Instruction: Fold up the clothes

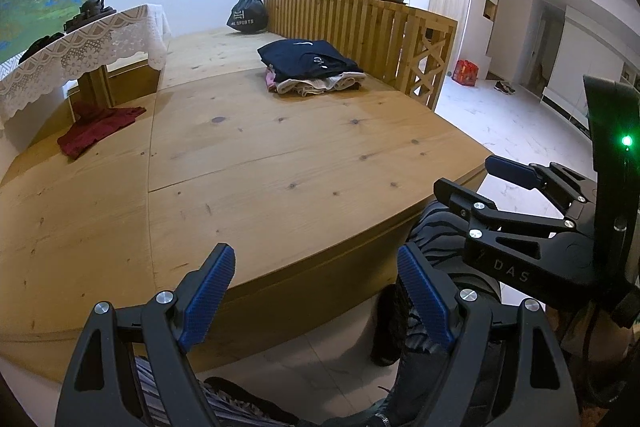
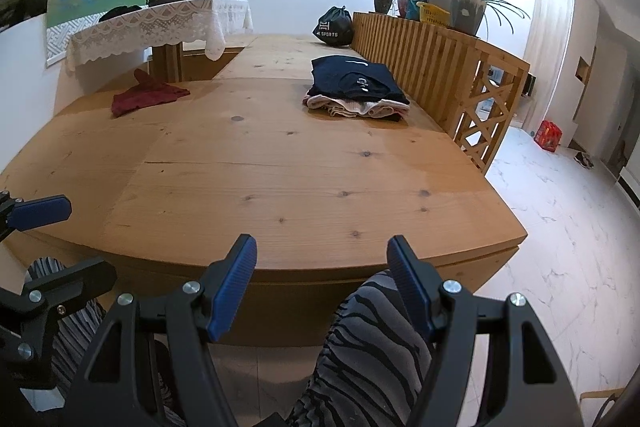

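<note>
two black grippers with blue ribbed pads hang off the near edge of the wide pale pine platform [image 2: 280, 187], both with jaws spread and nothing between them. the left gripper [image 1: 316, 291] sits above the person's grey zebra-striped trouser leg [image 2: 376, 339], and the right gripper [image 2: 322, 283] is just beside it. well apart from both, a crumpled dark red garment [image 2: 148, 97] lies unfolded on the left of the platform, below the small table under a white lace cloth [image 2: 160, 25]. a stack of folded clothes topped by a navy shirt [image 2: 356, 83] rests on the right, beside the slatted wooden railing [image 2: 432, 67].
</note>
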Available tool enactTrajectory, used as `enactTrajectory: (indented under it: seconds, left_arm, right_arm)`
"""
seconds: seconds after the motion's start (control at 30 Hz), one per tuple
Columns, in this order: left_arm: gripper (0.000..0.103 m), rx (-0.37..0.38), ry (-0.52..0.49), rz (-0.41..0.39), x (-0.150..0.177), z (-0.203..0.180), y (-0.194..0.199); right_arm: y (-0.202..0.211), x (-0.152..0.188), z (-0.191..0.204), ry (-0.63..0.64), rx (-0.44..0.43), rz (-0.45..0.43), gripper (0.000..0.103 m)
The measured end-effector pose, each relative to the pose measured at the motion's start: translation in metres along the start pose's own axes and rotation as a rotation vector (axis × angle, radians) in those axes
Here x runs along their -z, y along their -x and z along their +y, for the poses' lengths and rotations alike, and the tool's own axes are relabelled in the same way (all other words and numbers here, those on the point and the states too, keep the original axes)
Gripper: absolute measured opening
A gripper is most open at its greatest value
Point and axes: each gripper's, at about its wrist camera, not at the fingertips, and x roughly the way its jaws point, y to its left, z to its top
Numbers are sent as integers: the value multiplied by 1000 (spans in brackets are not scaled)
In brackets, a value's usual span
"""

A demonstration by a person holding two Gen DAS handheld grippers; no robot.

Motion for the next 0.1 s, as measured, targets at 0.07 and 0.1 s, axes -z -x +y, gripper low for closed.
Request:
enactTrajectory:
  seconds: [0.07, 0.1]
  left_arm:
    - [83, 4, -1, -6, 0, -1, 2]
    - [83, 8, 0, -9, 1, -1, 3]
  right_arm:
    - [1, 1, -1, -4, -2, -2, 67]
    - [1, 1, 0, -4, -2, -3, 67]
